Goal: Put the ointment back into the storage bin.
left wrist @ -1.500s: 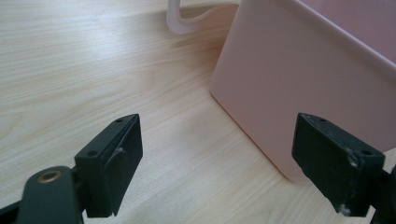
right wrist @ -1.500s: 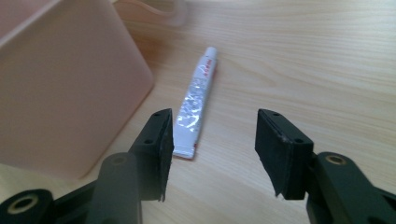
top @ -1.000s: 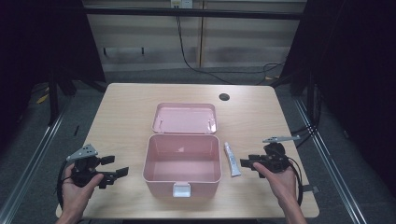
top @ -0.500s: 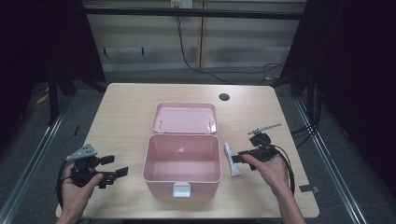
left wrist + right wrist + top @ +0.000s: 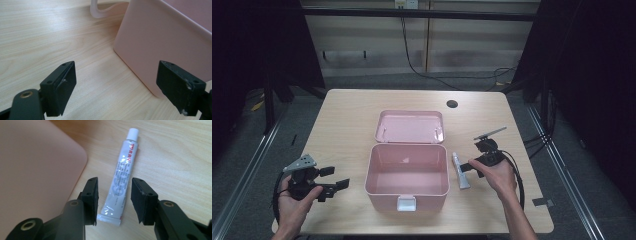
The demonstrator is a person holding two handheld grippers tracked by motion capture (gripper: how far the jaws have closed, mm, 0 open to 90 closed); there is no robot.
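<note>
An open pink box (image 5: 408,170) is seen on the worktop (image 5: 347,130), its interior bare, with a white tube (image 5: 122,177) lying just beside its right wall. Since a second ago, the right hand-held gripper (image 5: 113,200) has been brought over the tube, jaws parted either side of its crimped end. The left hand-held gripper (image 5: 116,90) has been kept spread wide near the box's left wall.

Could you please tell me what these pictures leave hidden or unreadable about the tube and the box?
- Tube: its print is too blurred and small to read in the right gripper view.
- Pink box: in the left gripper view the frame's edge cuts off its interior.
- Box latch: too small in the high view to judge.
</note>
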